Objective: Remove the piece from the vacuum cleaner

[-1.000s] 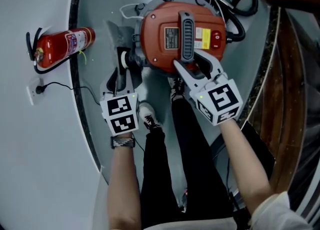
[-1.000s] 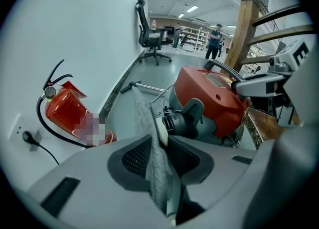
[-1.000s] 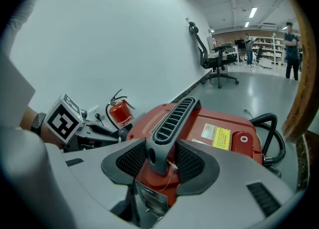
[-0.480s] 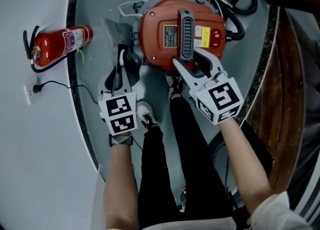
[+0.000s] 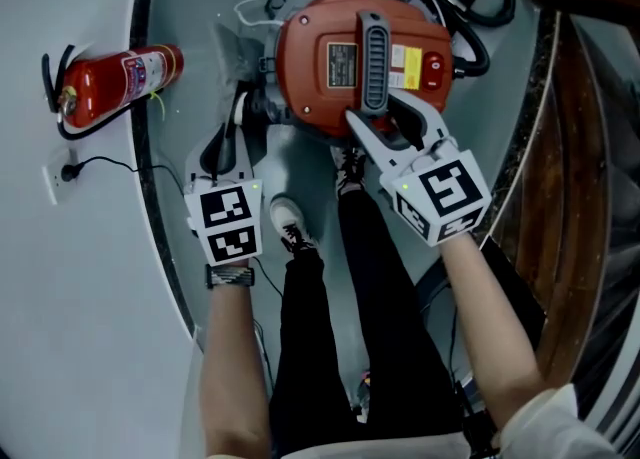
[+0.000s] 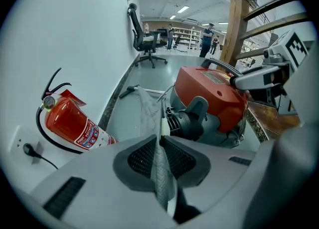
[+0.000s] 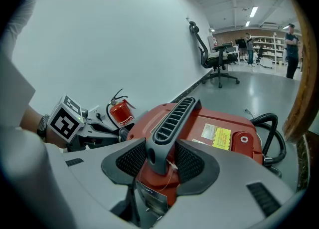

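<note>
Closed left claw [image 6: 159, 144] further, pinching grey cloth piece [image 6: 147, 106] beside vacuum cleaner [image 5: 322, 82]; kept right claw [image 7: 161, 159] clamped on its grey top handle [image 7: 172, 118], unmoved

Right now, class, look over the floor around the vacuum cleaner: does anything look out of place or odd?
One thing: a limp grey fabric piece trails loose and crumpled beside the black side port of the vacuum cleaner. The left hand-held gripper, whose jaws have just been closing, pinches it. Nothing spilled or broken shows.
</note>
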The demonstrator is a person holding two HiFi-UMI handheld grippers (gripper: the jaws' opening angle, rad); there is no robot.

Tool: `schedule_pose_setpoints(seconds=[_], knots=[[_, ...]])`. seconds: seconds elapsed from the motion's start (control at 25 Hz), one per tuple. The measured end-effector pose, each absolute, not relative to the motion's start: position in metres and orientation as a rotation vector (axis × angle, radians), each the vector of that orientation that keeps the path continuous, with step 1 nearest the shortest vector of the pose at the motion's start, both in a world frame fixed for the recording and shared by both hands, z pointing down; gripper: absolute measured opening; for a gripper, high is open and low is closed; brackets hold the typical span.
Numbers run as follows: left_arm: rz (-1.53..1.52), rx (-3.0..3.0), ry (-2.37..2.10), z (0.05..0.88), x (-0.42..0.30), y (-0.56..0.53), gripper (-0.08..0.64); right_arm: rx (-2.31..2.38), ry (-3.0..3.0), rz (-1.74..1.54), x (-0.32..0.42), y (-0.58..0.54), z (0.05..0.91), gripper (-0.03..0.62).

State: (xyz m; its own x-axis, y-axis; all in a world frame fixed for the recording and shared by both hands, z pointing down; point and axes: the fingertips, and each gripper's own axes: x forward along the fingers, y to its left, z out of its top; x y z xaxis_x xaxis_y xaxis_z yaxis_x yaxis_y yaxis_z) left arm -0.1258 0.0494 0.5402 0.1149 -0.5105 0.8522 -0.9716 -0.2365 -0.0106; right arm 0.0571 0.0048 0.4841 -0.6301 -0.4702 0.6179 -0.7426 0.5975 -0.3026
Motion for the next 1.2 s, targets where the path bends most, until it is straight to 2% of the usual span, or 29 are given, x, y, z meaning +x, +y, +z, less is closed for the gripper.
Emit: schedule_pose_setpoints(seconds=[1.2], knots=[[0.983, 1.816, -1.431, 0.541, -0.1346, 0.0469, 0.048, 0.973, -2.353, 0.762, 0.0569, 0.0044, 0.4838, 0.19]])
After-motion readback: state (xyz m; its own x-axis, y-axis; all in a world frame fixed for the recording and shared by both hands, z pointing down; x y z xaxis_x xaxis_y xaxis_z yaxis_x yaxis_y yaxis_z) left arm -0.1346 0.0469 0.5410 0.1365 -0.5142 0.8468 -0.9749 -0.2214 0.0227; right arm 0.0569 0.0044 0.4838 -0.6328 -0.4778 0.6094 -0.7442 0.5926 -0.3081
